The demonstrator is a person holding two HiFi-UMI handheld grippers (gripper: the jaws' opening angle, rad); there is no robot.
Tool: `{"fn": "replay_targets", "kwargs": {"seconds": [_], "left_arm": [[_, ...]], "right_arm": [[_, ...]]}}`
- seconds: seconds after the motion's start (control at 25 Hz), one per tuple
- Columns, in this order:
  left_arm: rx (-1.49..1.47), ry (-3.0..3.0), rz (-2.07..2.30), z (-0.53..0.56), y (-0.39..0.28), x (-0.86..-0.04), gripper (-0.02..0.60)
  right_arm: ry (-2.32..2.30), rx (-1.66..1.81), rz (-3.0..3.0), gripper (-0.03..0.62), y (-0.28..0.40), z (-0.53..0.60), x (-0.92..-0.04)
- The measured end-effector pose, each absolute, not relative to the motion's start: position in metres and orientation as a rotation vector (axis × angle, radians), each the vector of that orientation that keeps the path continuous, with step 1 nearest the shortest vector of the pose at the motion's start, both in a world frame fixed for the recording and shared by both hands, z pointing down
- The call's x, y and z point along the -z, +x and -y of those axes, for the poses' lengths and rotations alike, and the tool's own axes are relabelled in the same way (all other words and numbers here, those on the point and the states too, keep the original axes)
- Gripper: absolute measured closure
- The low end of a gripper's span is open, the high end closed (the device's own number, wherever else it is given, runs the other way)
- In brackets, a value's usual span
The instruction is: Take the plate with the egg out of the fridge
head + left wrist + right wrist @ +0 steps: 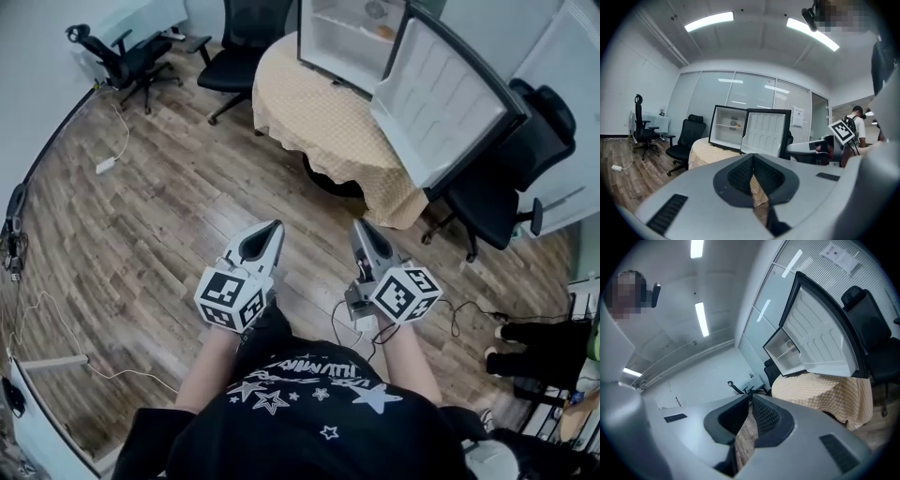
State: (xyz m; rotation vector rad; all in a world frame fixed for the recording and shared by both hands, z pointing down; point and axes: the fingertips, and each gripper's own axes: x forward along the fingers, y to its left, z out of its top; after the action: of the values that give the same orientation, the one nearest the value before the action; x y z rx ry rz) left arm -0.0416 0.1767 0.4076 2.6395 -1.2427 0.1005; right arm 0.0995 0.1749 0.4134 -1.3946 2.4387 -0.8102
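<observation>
A small fridge (pixel 349 42) stands on a round table with a yellow checked cloth (pixel 319 112); its door (pixel 441 98) hangs wide open to the right. On a shelf inside lies a small plate (pixel 383 31) with something pale orange on it, too small to identify. The same fridge (pixel 727 127) shows ahead in the left gripper view and the fridge (pixel 787 352) at the right of the right gripper view. My left gripper (pixel 273 228) and right gripper (pixel 360 227) hover side by side over the wooden floor, well short of the table. Both are shut and hold nothing.
Black office chairs stand at the far left (pixel 127 58), behind the table (pixel 239 52) and under the open door (pixel 497 202). A white power strip (pixel 105 165) and cables lie on the floor at left. A person (pixel 857 123) stands at the right.
</observation>
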Motion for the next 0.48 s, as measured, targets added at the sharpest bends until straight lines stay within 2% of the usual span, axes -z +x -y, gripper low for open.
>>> {"fn": "replay_targets", "kwargs": {"seconds": [0.48], "left_arm": [[-0.071, 2.664, 1.083, -0.081, -0.110, -0.402, 0.578]], "right_arm": [[-1.501, 0.815, -2.408, 0.551, 0.031, -0.084, -0.410]]}}
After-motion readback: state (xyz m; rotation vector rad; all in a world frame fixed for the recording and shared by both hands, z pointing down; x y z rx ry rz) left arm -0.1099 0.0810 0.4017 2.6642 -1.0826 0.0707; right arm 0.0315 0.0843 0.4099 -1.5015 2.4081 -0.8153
